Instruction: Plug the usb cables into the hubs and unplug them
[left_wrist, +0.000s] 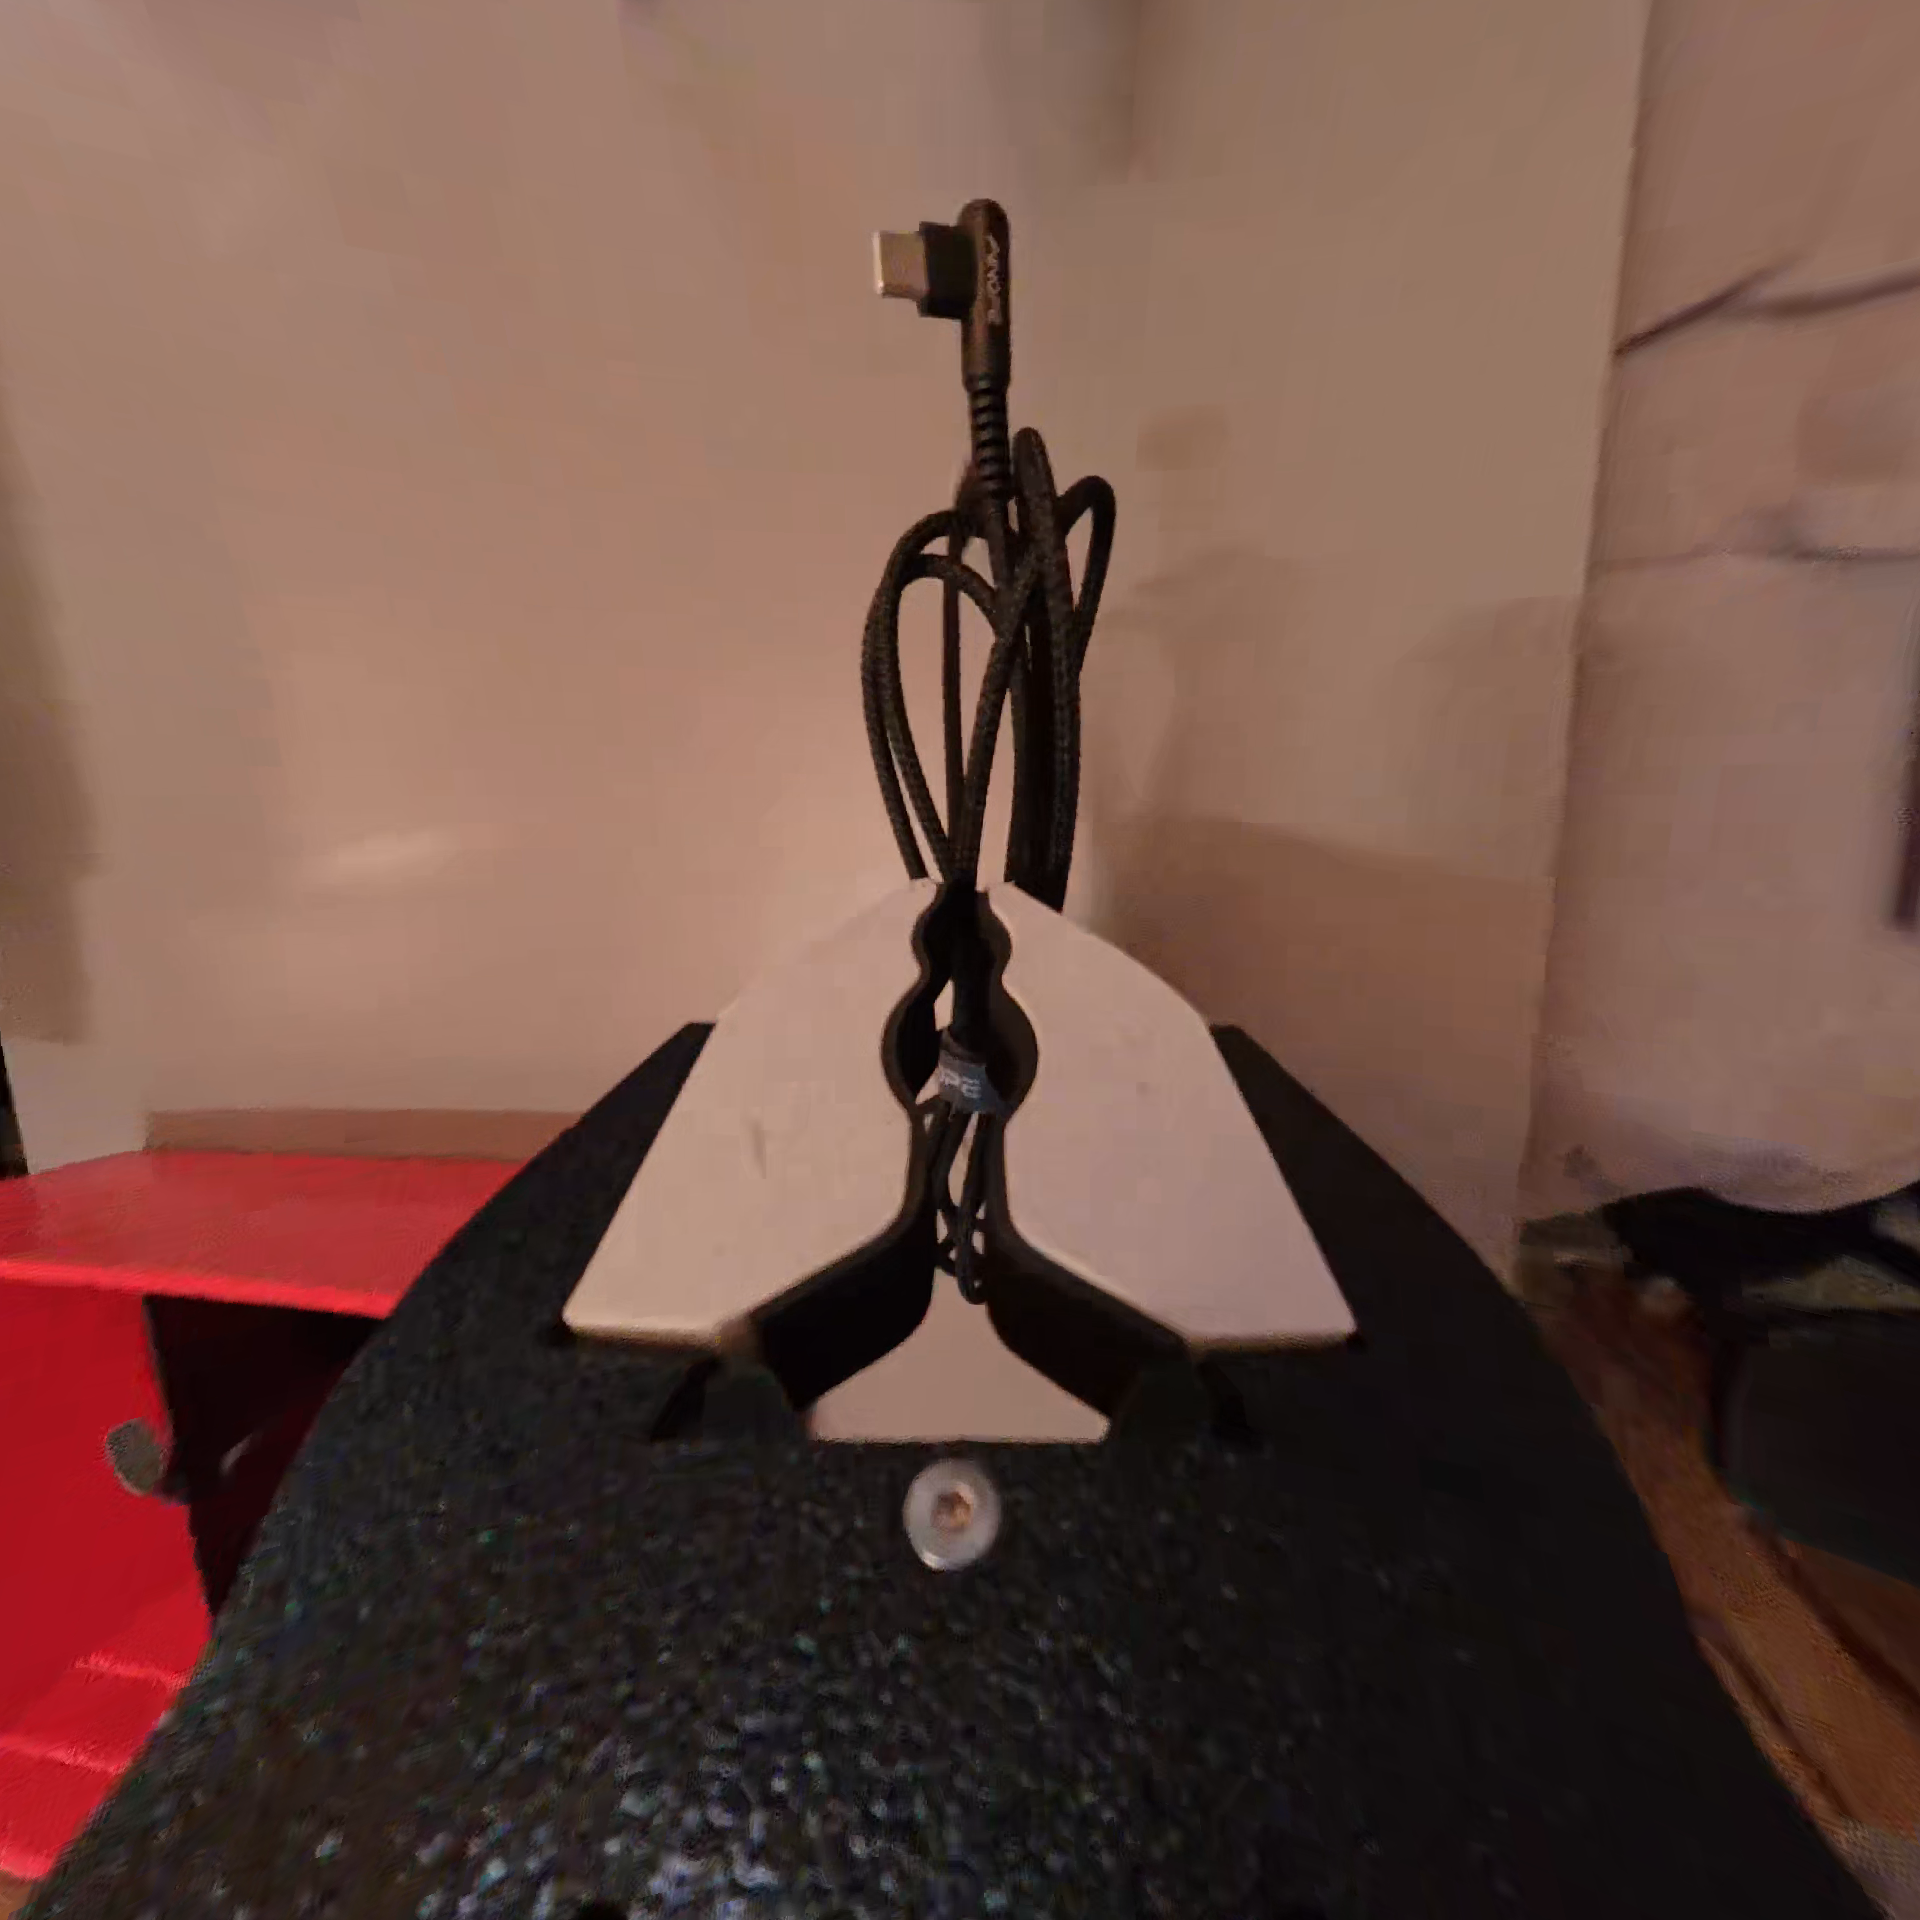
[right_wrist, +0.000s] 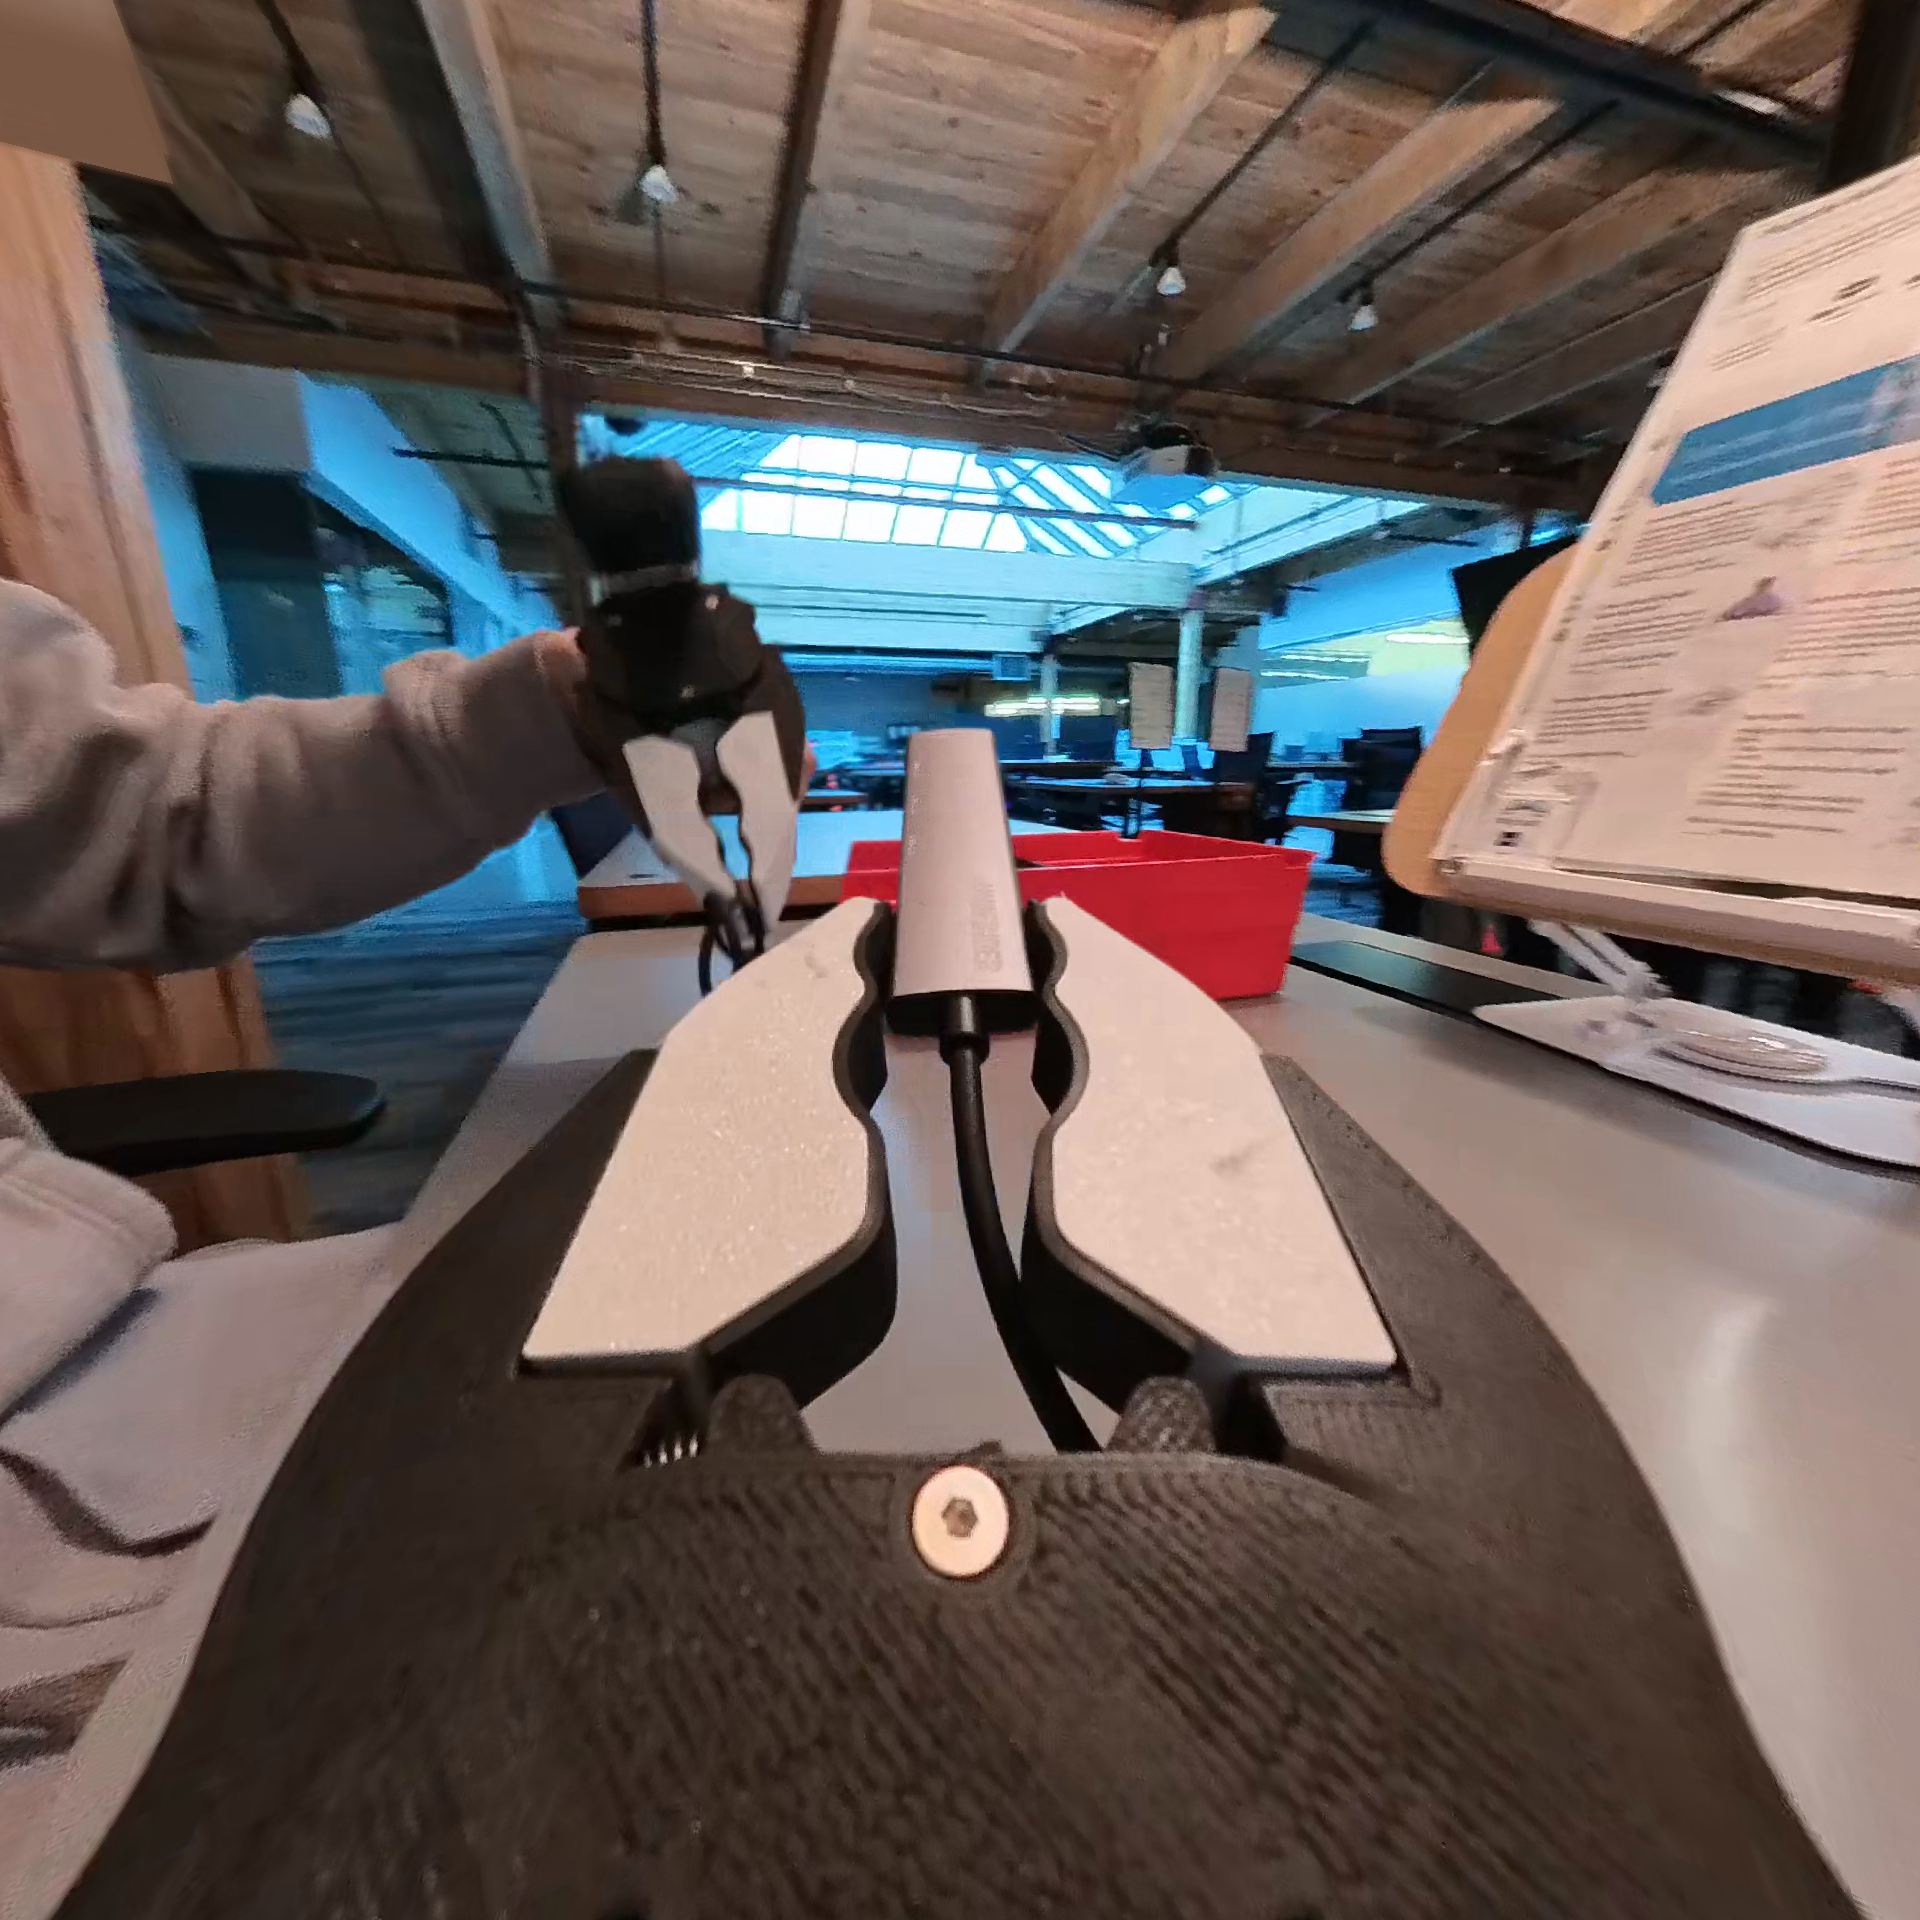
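Note:
My left gripper is shut on a bundled black braided usb cable. The cable's loops stick out beyond the fingertips, and its right-angle plug stands at the far end with the metal tip pointing left. My right gripper is shut on a slim grey hub, which points away along the fingers. The hub's own black lead runs back between the fingers. The left gripper also shows in the right wrist view, held over the table's far left with the cable hanging from it.
A red bin stands on the grey table behind the hub; it also shows in the left wrist view. A stand with printed pages is at the right. A person's grey sleeve reaches in from the left. Tip to tip, the grippers are about 20 cm apart.

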